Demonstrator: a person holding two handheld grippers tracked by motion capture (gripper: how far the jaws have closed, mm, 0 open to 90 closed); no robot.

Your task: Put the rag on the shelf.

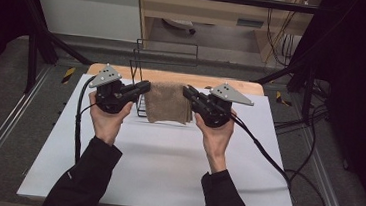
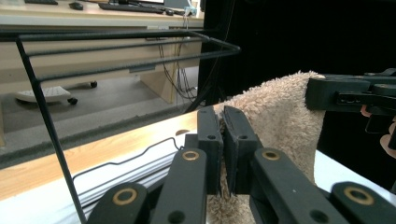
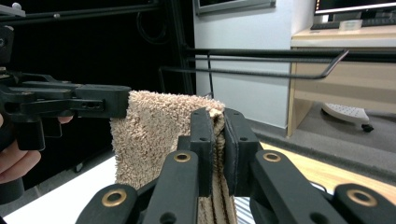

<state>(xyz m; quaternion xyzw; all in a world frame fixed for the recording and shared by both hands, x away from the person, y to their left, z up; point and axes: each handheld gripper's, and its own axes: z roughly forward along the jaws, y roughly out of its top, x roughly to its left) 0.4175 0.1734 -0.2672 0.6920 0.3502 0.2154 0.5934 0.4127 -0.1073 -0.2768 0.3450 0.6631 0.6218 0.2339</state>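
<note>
White table top (image 1: pixel 165 171) with a bare wooden strip along its far edge; both forearms in dark sleeves come in from the near side. A black wire rack (image 1: pixel 144 64) stands at the far middle of the table, its top rails running level in both gripper views.

Folded tan towel (image 1: pixel 168 103) hangs in the air between the two grippers, just in front of the rack, its lower edge close above the white surface (touching or not: cannot tell). Pile is looped and shaggy; several layers show at the pinched edges.

Left gripper (image 1: pixel 145 86): jaws nearly together, clamped on the towel's upper left corner; in the left gripper view the cloth is squeezed between the two black pads (image 2: pixel 223 140).

Right gripper (image 1: pixel 188 91): jaws likewise narrow, gripping the upper right corner, folded edge caught between the pads (image 3: pixel 218 140). A cable trails from each gripper across the table.
</note>
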